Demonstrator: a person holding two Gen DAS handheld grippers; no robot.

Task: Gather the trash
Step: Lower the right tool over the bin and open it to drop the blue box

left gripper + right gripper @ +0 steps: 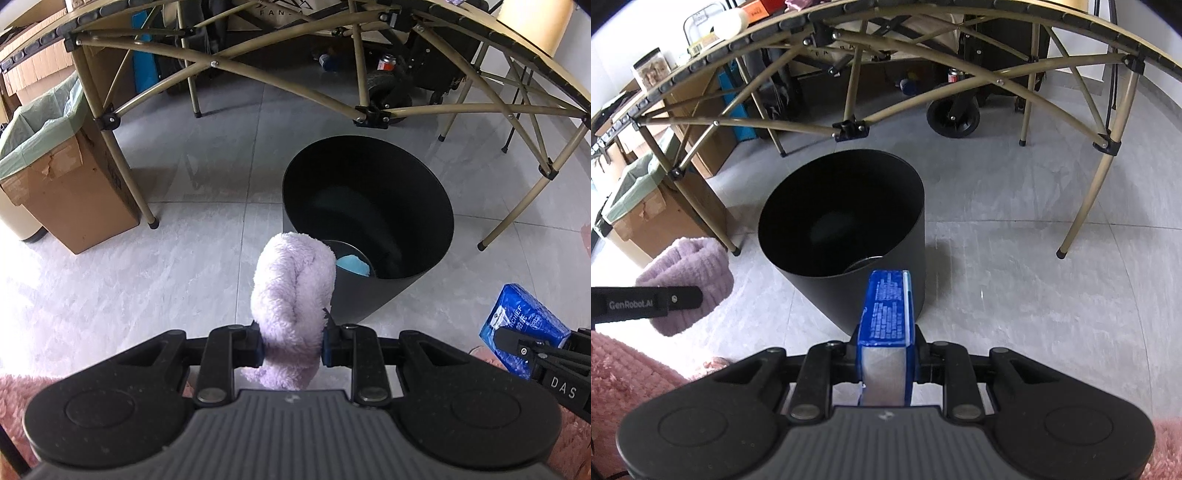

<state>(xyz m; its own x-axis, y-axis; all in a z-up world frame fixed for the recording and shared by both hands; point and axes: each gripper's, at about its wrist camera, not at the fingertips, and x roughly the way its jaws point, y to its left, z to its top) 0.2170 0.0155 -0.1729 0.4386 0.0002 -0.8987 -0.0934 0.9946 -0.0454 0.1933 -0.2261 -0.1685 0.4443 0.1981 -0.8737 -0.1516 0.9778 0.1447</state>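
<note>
Left wrist view: black bin (369,221) near the counter legs (110,122).
Left tool (291,343) grips a purple fuzzy cloth (291,288); right tool (886,354) grips a blue pack (888,310); cardboard box (74,192) beside.

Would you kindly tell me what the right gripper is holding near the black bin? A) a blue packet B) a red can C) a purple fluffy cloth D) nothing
A: the right gripper is shut on a blue packet, in front of the black bin, while the purple fluffy cloth sits in the left gripper.

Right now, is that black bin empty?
No. The left wrist view shows something light blue lying at the bottom of the black bin.
</note>
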